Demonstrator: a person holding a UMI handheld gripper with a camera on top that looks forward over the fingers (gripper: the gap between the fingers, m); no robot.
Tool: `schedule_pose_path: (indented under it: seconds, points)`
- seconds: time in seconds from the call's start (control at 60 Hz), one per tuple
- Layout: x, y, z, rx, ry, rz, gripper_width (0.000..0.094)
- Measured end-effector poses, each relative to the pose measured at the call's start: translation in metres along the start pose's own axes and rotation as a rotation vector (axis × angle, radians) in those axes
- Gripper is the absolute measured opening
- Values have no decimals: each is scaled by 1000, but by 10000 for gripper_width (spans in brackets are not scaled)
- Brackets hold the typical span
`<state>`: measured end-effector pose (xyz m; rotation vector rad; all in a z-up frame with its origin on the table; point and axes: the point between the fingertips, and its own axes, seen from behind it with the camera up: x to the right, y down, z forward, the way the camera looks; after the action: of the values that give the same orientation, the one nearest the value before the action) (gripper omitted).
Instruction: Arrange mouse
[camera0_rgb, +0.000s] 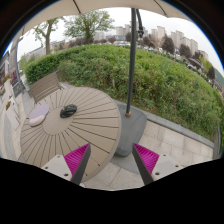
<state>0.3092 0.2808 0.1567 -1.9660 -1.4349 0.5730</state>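
Note:
A dark mouse (68, 111) lies on a round wooden slatted table (85, 130), well beyond my fingers and to the left. A pale flat mouse pad (38, 116) lies on the table to the left of the mouse. My gripper (111, 160) is open and empty, held high above the paved floor at the table's near right edge. Its left finger (78, 158) overlaps the table's rim; its right finger (146, 158) hangs over the paving.
A parasol pole (131, 85) rises from a grey base (128, 135) just right of the table, ahead of my fingers. A wooden chair (44, 85) stands behind the table. A green hedge (150, 75) bounds the terrace; buildings lie beyond.

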Motion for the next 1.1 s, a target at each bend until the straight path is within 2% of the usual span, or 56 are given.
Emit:
schedule_pose_path:
  seconds: [0.3,0.583,0.833,1.1]
  points:
    - [-71,-9,17,-16,-25,5,861]
    - [-180,-23,53,-33,-93,-48,860]
    - [-254,-37,85,-15,-94,-76,863]
    - [-297,-51,153,59,-84,-78,863]
